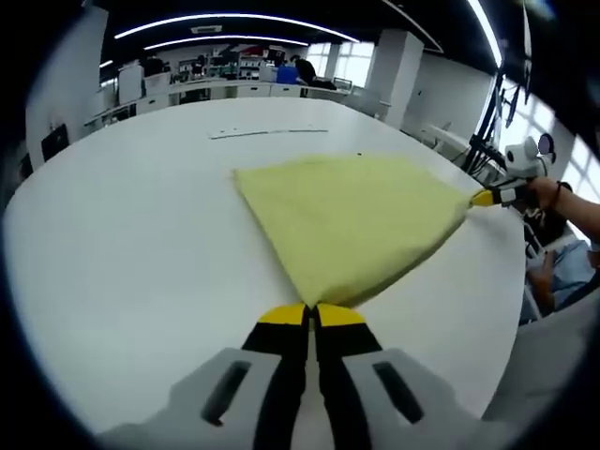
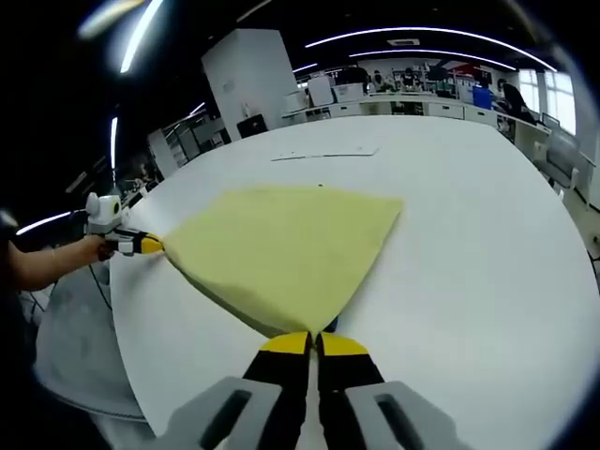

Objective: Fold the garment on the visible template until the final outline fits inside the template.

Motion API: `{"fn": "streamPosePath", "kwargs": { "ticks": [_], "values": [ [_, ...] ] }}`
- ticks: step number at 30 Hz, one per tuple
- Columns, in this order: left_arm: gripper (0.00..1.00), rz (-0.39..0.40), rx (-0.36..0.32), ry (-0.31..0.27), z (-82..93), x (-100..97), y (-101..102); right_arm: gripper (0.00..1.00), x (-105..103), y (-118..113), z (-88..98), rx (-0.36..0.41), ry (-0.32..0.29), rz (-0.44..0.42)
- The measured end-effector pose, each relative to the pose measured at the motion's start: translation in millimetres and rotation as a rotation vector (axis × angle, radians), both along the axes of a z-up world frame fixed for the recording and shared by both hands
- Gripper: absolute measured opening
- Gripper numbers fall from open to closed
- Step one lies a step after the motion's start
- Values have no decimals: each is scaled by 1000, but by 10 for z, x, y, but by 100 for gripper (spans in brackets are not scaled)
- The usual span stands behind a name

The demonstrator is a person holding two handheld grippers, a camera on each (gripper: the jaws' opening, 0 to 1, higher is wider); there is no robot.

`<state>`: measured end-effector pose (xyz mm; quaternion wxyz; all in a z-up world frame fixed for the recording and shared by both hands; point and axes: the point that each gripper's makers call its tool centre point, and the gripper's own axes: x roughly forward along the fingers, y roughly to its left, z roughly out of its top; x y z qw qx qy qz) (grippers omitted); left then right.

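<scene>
Left gripper view: your left hand-held gripper (image 1: 310, 315) is clamped on one corner of the soft yellow garment (image 1: 352, 220), which lies folded in a rough triangle on the smooth white desk (image 1: 131, 234). Right gripper view: your right hand-held gripper (image 2: 312, 341) pinches the opposite corner, cloth stretched between both.

Open-plan lab: white table (image 1: 122, 244), benches (image 1: 234, 89), ceiling light strips (image 1: 225, 19).
</scene>
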<state>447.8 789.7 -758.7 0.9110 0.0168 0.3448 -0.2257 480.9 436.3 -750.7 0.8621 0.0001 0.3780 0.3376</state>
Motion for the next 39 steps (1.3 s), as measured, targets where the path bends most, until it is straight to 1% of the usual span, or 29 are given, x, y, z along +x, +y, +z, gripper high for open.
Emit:
{"fn": "streamPosePath", "kwargs": {
  "ticks": [1,3,9,17,21,28,39],
  "values": [
    [0,-26,31,-3,-8,-9,-12,0,-5,-2,-1,-1,1,-1],
    [0,-69,65,-5,-15,-37,-52,0,-11,-7,-6,-6,2,-1],
    [0,-162,142,-20,-24,-117,-94,0,-47,-31,-16,-12,12,3],
    [0,-187,157,-12,-33,-199,-104,0,-130,-46,-24,-18,25,15],
    [0,-213,161,4,-51,-296,-124,0,-196,-56,-24,-28,26,29],
    [0,-236,182,1,-59,-372,-128,0,-310,-68,-30,-27,32,48],
    [0,-281,206,-6,-78,-440,-145,0,-349,-91,-29,-30,35,45]
  ]
}}
